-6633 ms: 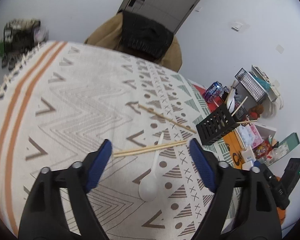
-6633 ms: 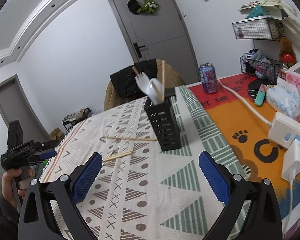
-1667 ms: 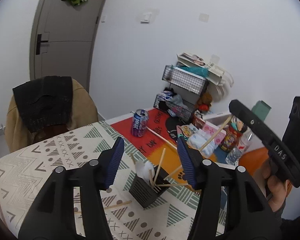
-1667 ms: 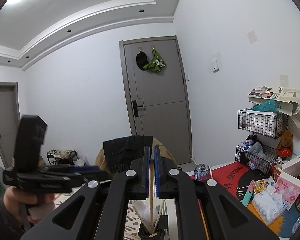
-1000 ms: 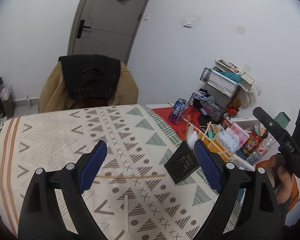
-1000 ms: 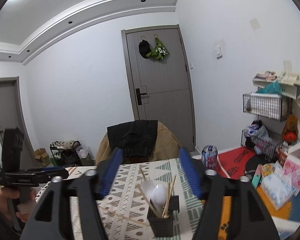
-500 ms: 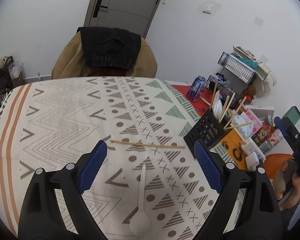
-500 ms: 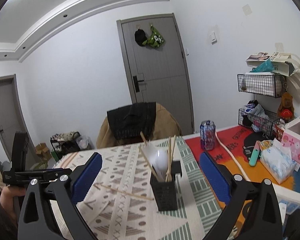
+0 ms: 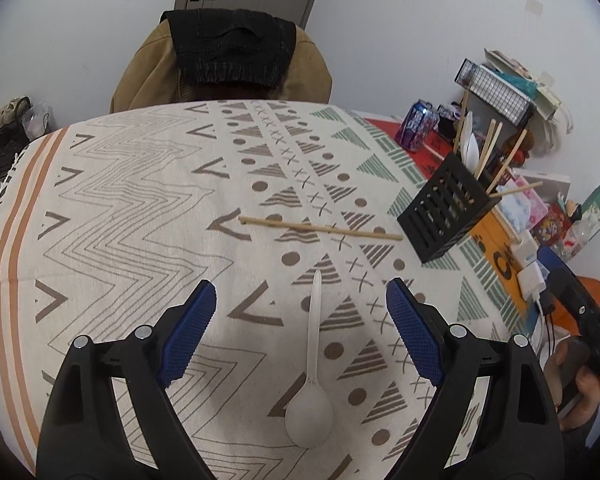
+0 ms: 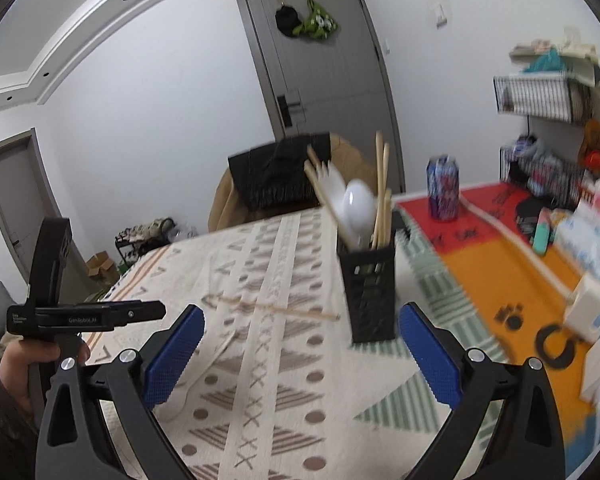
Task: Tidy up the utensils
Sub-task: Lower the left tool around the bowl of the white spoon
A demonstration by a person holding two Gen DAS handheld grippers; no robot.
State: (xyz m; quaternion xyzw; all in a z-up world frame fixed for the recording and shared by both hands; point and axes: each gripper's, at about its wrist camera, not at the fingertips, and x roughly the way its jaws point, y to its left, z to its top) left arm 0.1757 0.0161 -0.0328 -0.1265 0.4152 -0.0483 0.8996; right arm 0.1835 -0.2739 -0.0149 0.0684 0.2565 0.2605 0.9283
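Left wrist view: the left gripper (image 9: 300,312), jaws spread wide and empty, hangs over the white spoon (image 9: 313,364), which lies on the tablecloth (image 9: 120,200) nearer the camera than the black holder (image 9: 444,212); one chopstick (image 9: 320,229) lies just beside that holder. Best practice: descend squarely and pinch the thin handle mid-length. The right gripper (image 10: 300,350), equally spread, holds nothing.
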